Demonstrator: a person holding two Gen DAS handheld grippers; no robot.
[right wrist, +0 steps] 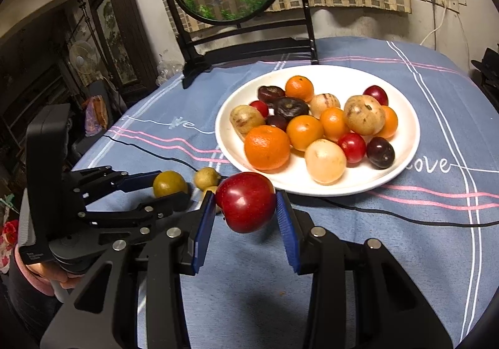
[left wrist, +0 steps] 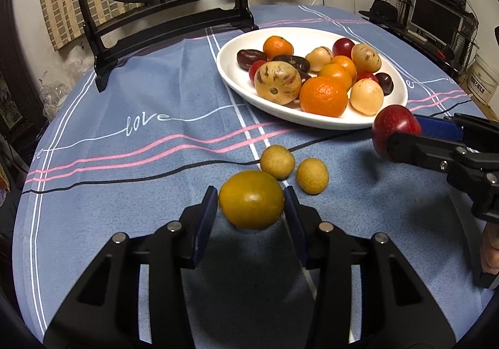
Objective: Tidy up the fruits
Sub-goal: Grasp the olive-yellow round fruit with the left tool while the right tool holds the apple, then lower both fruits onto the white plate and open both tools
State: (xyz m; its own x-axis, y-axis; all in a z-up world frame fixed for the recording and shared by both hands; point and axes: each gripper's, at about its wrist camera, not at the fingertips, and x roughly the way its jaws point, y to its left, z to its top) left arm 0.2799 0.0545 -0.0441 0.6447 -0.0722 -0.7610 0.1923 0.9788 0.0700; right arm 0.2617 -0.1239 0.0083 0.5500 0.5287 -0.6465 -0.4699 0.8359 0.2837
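Note:
My left gripper (left wrist: 250,196) is shut on a yellow-green citrus fruit (left wrist: 251,205), with both blue pads against its sides; a shadow lies on the cloth under it. Just beyond it, two small tan fruits (left wrist: 277,161) (left wrist: 312,175) rest on the blue tablecloth. My right gripper (right wrist: 246,203) is shut on a dark red fruit (right wrist: 244,200), held above the cloth near the front rim of the white plate (right wrist: 312,191). Several oranges, red, tan and dark fruits are piled on that plate (left wrist: 312,124). In the left wrist view the red fruit (left wrist: 394,127) hangs at the right, by the plate's rim.
At the table's far side a round painted screen stands on a black stand (left wrist: 168,21). The table edge curves away on the left. A hand with a pink sleeve (right wrist: 40,277) holds the left gripper. A desk with a monitor (left wrist: 433,18) stands off to the right.

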